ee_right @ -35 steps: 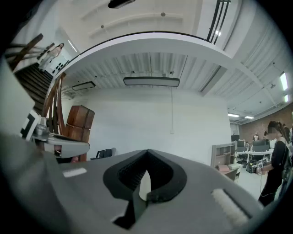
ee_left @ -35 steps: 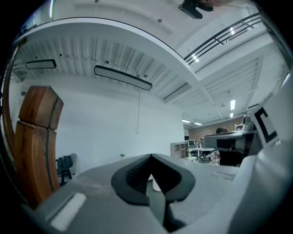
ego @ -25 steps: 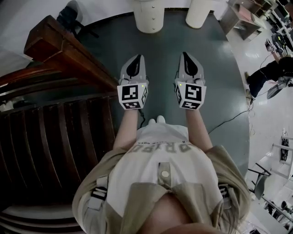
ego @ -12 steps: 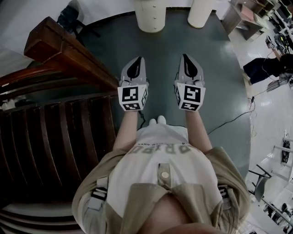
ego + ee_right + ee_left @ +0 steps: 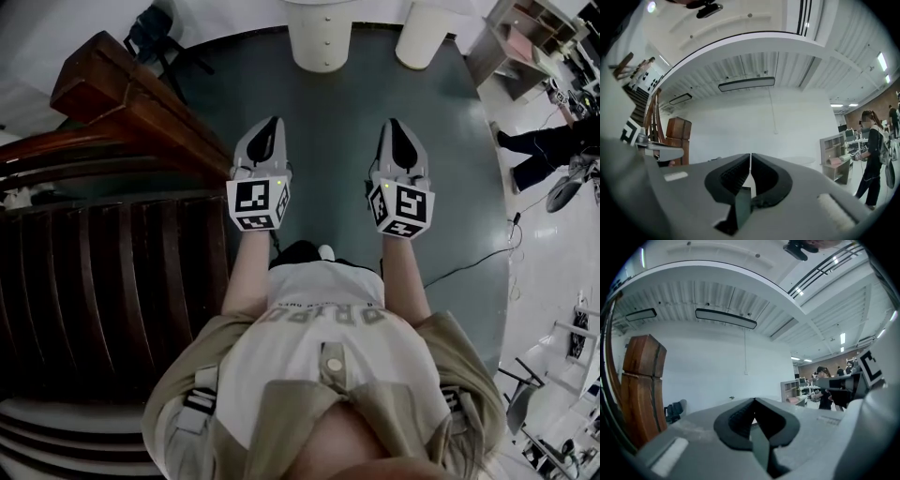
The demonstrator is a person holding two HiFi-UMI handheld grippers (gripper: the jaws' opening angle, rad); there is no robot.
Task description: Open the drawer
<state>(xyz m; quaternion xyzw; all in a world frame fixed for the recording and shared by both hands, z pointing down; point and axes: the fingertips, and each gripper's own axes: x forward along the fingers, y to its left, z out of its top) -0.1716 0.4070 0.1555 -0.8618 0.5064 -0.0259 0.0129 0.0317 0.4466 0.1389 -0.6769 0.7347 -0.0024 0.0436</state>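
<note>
Both grippers sit wider apart than a second ago, the right gripper (image 5: 395, 124) having drifted outward.

Head view: it and the left gripper (image 5: 272, 122) point level over bare grey floor (image 5: 347, 103), with open room ahead. A dark wooden staircase (image 5: 112, 281) crowds the left edge. Well ahead stands a white cabinet (image 5: 302, 47), cut off by the top edge. Small knobs mark its drawer (image 5: 320, 45), too small to make out further.

Left gripper view: the jaws are clenched together on nothing, and a wooden post (image 5: 642, 390) stands at the left. Only the head view shows the cabinet.

Right gripper view: the jaws are pressed together, empty. A person (image 5: 872, 159) stands at the right edge.
</note>
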